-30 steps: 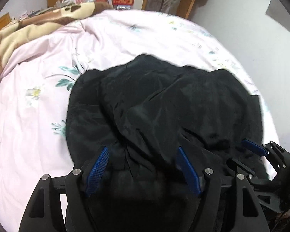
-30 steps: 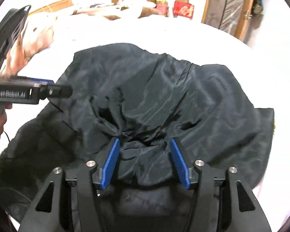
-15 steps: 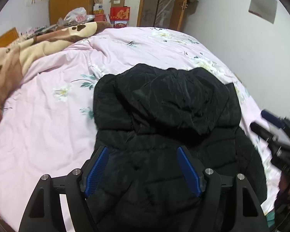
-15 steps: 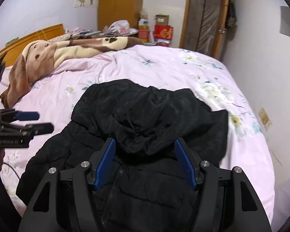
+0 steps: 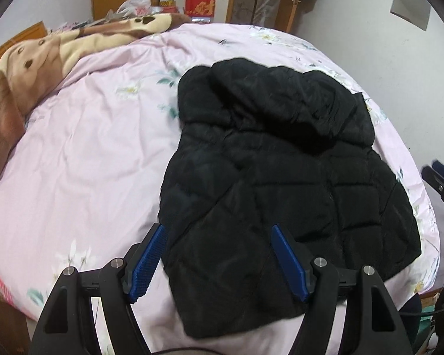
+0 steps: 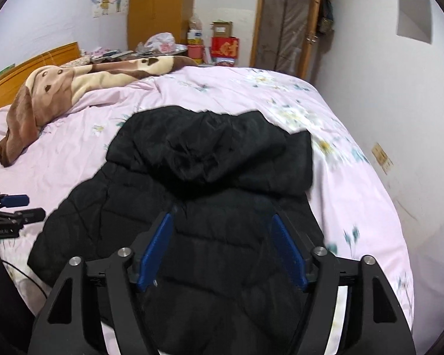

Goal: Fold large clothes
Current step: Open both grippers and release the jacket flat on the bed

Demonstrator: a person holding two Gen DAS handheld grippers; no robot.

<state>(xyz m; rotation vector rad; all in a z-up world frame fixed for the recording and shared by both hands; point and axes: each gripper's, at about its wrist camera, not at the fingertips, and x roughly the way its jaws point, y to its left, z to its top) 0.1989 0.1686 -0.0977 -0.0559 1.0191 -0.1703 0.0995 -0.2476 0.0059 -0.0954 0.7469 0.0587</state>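
- Jacket (image 5: 281, 183), black and quilted, lies flat on the pink bedspread (image 5: 88, 153), long axis running away from both tongs, hood (image 5: 287, 103) at the far end.
- Left gripper (image 5: 219, 263) hangs open over the jacket's near left hem, gripping nothing.
- Right gripper (image 6: 222, 254) (jaws opening, nothing pinched) hovers above the jacket's middle, arguably nearer the hood.

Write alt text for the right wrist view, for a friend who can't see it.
A black padded jacket lies spread on a pink floral bed, its hood folded down over the body. The right gripper hangs over it, jaws opening with nothing gripped; the left gripper shows at the left edge. A brown blanket lies near the headboard.
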